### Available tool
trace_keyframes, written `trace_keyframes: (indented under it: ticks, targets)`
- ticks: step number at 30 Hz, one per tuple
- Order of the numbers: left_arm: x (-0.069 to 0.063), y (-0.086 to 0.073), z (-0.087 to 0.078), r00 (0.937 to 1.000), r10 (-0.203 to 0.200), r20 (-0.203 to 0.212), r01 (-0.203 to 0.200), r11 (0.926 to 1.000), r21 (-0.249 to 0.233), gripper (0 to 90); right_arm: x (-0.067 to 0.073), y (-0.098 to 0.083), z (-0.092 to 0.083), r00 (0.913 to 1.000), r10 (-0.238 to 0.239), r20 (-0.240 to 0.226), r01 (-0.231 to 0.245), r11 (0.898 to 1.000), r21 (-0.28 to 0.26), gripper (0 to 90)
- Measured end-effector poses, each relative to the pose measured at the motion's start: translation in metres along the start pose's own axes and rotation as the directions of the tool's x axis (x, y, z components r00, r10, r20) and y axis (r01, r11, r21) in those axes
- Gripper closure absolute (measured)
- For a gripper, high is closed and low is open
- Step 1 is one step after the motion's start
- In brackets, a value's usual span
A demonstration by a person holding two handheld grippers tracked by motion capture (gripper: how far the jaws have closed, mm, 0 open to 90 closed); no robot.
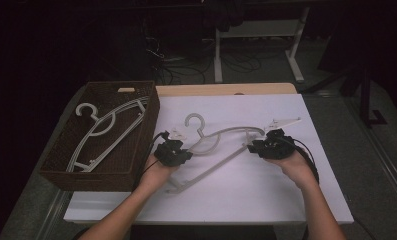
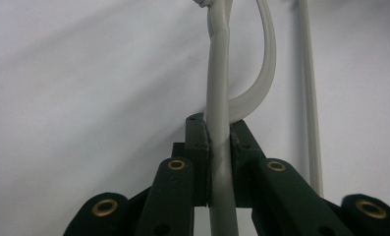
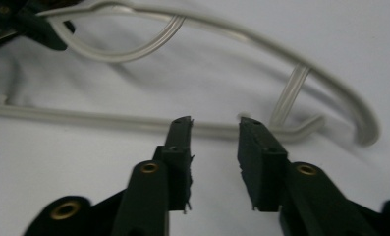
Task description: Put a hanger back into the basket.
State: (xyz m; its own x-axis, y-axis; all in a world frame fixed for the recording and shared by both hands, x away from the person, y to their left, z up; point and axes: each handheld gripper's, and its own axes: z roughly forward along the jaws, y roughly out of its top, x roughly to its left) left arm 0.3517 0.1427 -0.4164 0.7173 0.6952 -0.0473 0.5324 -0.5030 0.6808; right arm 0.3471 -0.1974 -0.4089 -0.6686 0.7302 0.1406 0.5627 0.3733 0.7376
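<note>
Pinching the grey hanger (image 2: 218,123) by its arm, the left gripper (image 1: 173,151) carries it off the white tabletop (image 1: 266,195), likely bound for the basket (image 1: 61,165) to its left. The right gripper (image 3: 214,129) stands spread, nothing between its jaws, the hanger's bar just ahead.

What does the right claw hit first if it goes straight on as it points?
Probably the hanger's straight lower bar, which lies across just past the open right claw, nothing between the jaws. Depth is unclear, so it may pass slightly above the bar.

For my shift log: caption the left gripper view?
Left gripper shut on grey plastic hanger above the white table.
</note>
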Motion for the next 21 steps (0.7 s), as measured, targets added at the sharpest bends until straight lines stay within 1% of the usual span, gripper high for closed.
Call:
trace_keyframes:
  ticks: [1,5,6,9,10,11,12,13,15,16,21]
  targets:
    - [0.002,0.007,-0.004,1.0000,0.005,-0.004,-0.005,0.9999,-0.009,81.8,0.002,-0.005,-0.003,0.9999,0.011,-0.001,-0.011,1.000,-0.004,55.3]
    - [0.004,0.023,-0.013,0.9999,0.011,-0.012,-0.011,0.9993,-0.036,81.9,0.005,-0.012,-0.009,0.9995,0.031,-0.004,-0.031,0.999,-0.019,45.5]
    - [0.005,0.027,-0.016,0.9999,0.013,-0.011,-0.013,0.9990,-0.043,81.8,0.006,-0.014,-0.010,0.9995,0.031,-0.003,-0.031,0.999,-0.022,42.1]
    - [0.006,0.038,-0.023,0.9996,0.026,-0.013,-0.027,0.9981,-0.056,81.8,0.009,-0.019,-0.013,0.9997,0.025,0.007,-0.025,0.999,-0.027,36.0]
    - [0.006,0.038,-0.023,0.9996,0.026,-0.013,-0.027,0.9981,-0.056,81.8,0.009,-0.019,-0.013,0.9997,0.025,0.007,-0.025,0.999,-0.027,36.0]
    - [0.006,0.046,-0.030,0.9991,0.038,-0.020,-0.039,0.9973,-0.061,81.9,0.012,-0.024,-0.015,0.9997,0.022,0.013,-0.021,0.999,-0.030,32.0]
    - [0.006,0.049,-0.032,0.9989,0.043,-0.021,-0.044,0.9968,-0.067,81.9,0.012,-0.025,-0.015,0.9996,0.022,0.015,-0.021,0.999,-0.031,31.0]
    - [0.006,0.049,-0.032,0.9989,0.043,-0.021,-0.044,0.9968,-0.067,81.8,0.013,-0.026,-0.017,0.9996,0.022,0.017,-0.021,0.999,-0.035,29.5]
    - [0.006,0.060,-0.043,0.9976,0.064,-0.027,-0.066,0.9954,-0.069,81.9,0.013,-0.029,-0.019,0.9994,0.029,0.018,-0.029,0.999,-0.044,26.8]
    - [0.006,0.062,-0.046,0.9974,0.067,-0.027,-0.069,0.9951,-0.071,81.9,0.014,-0.031,-0.021,0.9995,0.027,0.018,-0.026,0.998,-0.055,25.7]
    - [0.010,0.075,-0.063,0.9947,0.097,-0.033,-0.099,0.9921,-0.077,81.9,0.017,-0.037,-0.025,0.9991,0.039,0.016,-0.038,0.997,-0.065,21.5]
